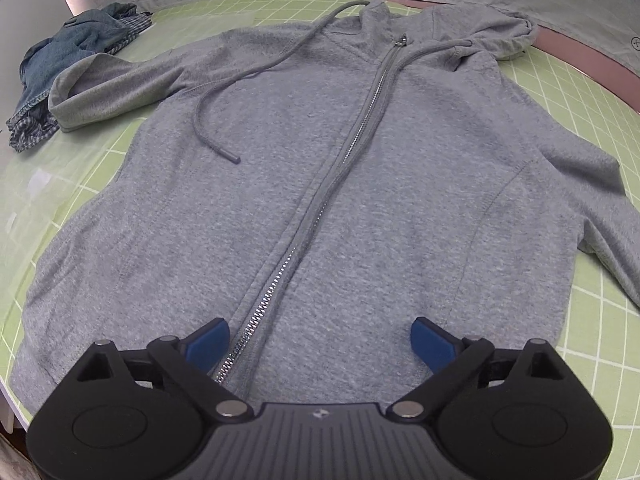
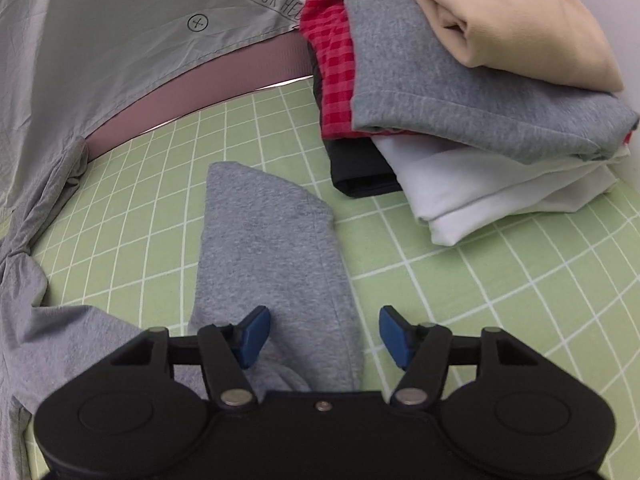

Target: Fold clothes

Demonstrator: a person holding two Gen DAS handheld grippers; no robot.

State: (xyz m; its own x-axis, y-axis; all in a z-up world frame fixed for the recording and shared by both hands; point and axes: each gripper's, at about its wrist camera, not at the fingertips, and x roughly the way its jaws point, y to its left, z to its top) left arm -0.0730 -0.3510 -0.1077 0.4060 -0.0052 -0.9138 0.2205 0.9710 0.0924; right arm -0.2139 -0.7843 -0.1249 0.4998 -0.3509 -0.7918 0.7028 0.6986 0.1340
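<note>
A grey zip-up hoodie [image 1: 320, 184] lies flat, front up, on the green grid mat [image 1: 580, 92], hood at the far end, zipper [image 1: 360, 132] closed. My left gripper [image 1: 320, 340] is open and empty, over the hoodie's hem at the zipper's bottom. In the right wrist view, the hoodie's right sleeve [image 2: 272, 248] lies stretched out on the mat [image 2: 500, 300]. My right gripper [image 2: 324, 334] is open above that sleeve, near where it joins the body; its left fingertip [image 2: 254, 334] is over the cloth.
A crumpled blue denim garment [image 1: 68, 68] lies at the far left by the left sleeve. A stack of folded clothes [image 2: 480, 92] sits at the right: beige, grey, red check, black, white. Grey cloth backdrop [image 2: 120, 40] behind the mat.
</note>
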